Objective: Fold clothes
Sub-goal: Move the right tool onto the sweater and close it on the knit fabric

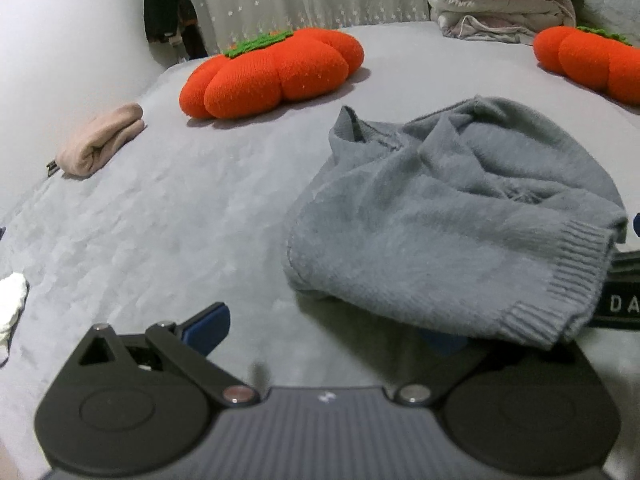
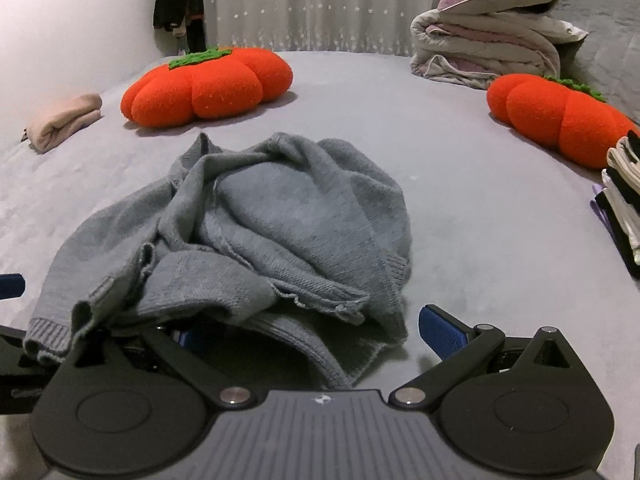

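Here the grey knitted sweater (image 2: 280,224) lies crumpled in a heap on the near middle of the bed (image 2: 460,184), its ribbed hem draped over the near ends of both grippers. The folding looks to be at its start: the garment is not yet spread flat. The left gripper (image 1: 324,332) has its jaws wide apart, the right finger tucked under the hem; the right gripper (image 2: 312,332) is likewise spread, its left finger hidden beneath the knit, nothing clamped. The next move likely calls for pinching the hem at two corners and drawing it out smooth. Farther off sit two orange pumpkin cushions (image 2: 204,86), a rolled pink garment (image 2: 64,120) at far left, and folded quilts (image 2: 492,48) at far right.
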{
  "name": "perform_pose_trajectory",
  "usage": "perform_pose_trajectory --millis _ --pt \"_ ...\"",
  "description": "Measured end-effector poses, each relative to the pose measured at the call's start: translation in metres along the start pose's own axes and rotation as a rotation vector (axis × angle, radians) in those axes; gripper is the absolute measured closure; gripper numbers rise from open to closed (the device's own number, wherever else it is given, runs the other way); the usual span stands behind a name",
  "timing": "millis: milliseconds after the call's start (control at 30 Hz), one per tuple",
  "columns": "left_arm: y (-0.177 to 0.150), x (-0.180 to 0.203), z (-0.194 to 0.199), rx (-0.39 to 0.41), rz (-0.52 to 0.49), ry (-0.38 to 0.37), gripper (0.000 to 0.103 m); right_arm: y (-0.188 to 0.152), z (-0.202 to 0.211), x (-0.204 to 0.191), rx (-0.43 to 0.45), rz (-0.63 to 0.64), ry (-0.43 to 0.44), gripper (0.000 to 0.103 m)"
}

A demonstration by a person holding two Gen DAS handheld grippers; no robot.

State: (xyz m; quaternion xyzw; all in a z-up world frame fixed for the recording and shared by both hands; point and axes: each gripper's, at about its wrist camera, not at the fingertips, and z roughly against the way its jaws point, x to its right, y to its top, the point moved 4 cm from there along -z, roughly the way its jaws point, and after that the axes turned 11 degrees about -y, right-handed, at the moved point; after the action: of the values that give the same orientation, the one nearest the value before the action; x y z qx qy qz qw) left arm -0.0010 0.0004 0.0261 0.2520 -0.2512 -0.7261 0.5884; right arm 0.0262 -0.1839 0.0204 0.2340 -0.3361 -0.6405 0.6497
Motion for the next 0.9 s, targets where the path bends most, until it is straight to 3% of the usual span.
perform_pose_trajectory --millis 400,633,900 --pt "0.003 -0.006 0.012 0.031 -0.019 -0.015 0.000 0.006 0.006 0.006 0.023 -0.032 0.012 0.000" --pt "0.014 -0.007 0.022 0.098 -0.058 -0.039 0.000 0.012 0.010 0.014 0.054 -0.083 0.033 0.000" --pt "0.014 -0.003 0.020 0.098 -0.080 -0.098 0.000 0.016 0.013 0.017 0.083 -0.095 0.048 0.002"
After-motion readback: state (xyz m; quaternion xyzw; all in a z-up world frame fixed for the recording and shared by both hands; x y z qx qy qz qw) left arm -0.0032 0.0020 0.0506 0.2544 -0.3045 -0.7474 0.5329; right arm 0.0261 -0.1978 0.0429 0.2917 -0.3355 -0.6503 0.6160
